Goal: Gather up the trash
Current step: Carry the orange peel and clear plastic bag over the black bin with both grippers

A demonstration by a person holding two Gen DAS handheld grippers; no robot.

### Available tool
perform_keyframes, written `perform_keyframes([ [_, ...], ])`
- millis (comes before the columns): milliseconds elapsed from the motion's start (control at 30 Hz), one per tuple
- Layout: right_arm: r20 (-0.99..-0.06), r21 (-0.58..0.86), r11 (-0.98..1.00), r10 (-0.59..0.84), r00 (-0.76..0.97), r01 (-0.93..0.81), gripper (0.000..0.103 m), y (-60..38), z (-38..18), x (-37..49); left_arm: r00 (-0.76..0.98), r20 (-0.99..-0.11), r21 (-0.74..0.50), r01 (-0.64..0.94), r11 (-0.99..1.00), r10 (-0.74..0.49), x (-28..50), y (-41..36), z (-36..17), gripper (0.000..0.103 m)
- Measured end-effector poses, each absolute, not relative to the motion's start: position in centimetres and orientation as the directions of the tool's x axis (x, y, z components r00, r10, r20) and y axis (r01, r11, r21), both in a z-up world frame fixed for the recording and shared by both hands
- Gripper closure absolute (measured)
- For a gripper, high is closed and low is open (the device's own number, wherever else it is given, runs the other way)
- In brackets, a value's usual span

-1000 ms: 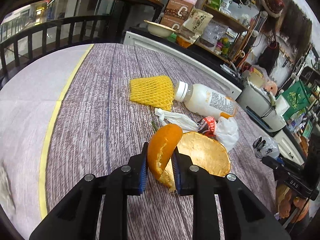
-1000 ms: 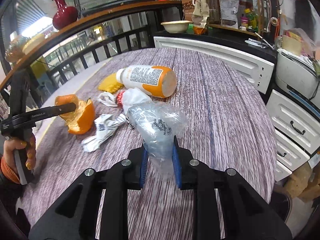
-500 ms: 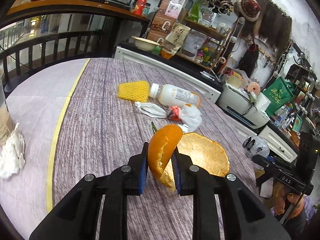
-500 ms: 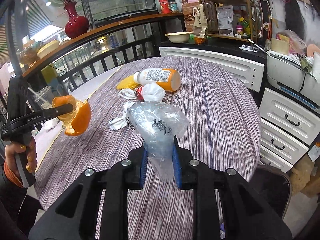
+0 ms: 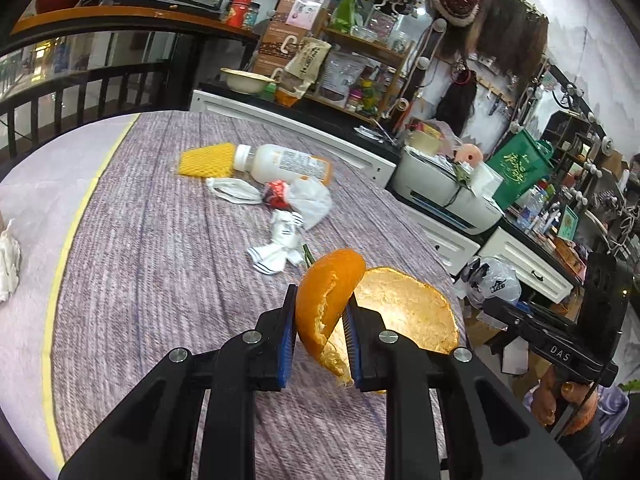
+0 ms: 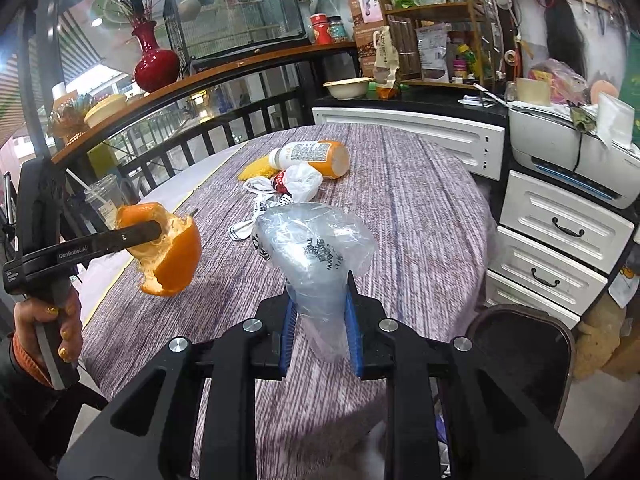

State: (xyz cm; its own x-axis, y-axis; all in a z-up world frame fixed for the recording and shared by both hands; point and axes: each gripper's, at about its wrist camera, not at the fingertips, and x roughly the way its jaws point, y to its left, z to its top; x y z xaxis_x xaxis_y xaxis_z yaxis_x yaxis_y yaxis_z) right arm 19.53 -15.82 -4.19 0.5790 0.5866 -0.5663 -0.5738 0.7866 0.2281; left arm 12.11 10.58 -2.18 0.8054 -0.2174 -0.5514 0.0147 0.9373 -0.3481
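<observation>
Trash in transit: a person holds an orange peel (image 5: 326,304) pinched between the nearly closed pads of the left gripper (image 5: 320,332), clear of the purple woven surface (image 5: 160,280), while the right gripper (image 6: 320,326) has its jaws drawn in on the neck of a crumpled clear plastic bag (image 6: 316,248), also lifted off the surface. Left behind in a loose cluster toward the far side are a plastic bottle with an orange base (image 5: 284,165), a yellow foam fruit net (image 5: 206,160) touching its cap end, a white bag with a red wrapper (image 5: 300,198) and a striped crumpled wrapper (image 5: 276,252). No bin shows in either view, so where the two loads go cannot be told. Carrying them well likely means keeping both grips firm, since the thin peel edge could tear and the slick film could slide out, holding the two grippers apart, and letting go only once each load is directly over the receptacle.
</observation>
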Motion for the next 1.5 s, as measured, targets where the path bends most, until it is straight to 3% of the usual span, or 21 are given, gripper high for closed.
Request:
perform_keyframes([
  [367,-0.55,0.24,0.875,0.479,0.684,-0.42,0.08,-22.9,-5.1,19.2,0.775,-0.556,-0.348,0.112,0.931,-0.302,12.4,5.0,-2.3,0.081],
  [667,-0.673,0.296,0.943,0.319,0.667,-0.152,0.08,-30.8,-12.1,22.7,0.735,-0.577,-0.356,0.166,0.92,-0.356,14.3,1.1,-3.4,0.081],
  [900,-0.749,0.293,0.955,0.261,0.61,-0.049,0.08,-33.0,-17.8,24.5,0.706,-0.603,-0.334,0.198,0.921,-0.371,15.7,-1.7,-4.0,0.081],
  [1000,-0.774,0.305,0.952,0.25,0.581,-0.004,0.07,-33.6,-19.9,24.6,0.695,-0.61,-0.319,0.224,0.921,-0.38,16.0,-3.1,-4.0,0.081],
  [1067,-0.774,0.317,0.948,0.243,0.584,0.026,0.038,-34.2,-20.3,24.2,0.688,-0.614,-0.311,0.24,0.92,-0.387,16.3,-3.9,-4.0,0.081],
  [1100,-0.767,0.321,0.946,0.234,0.598,0.041,0.032,-34.5,-20.3,23.9,0.684,-0.616,-0.308,0.248,0.918,-0.391,16.4,-4.3,-4.0,0.081],
  [1500,-0.633,0.388,0.915,0.178,0.754,0.11,0.02,-39.5,-14.0,19.1,0.624,-0.64,-0.279,0.355,0.892,-0.448,18.0,-10.4,-4.8,0.081],
])
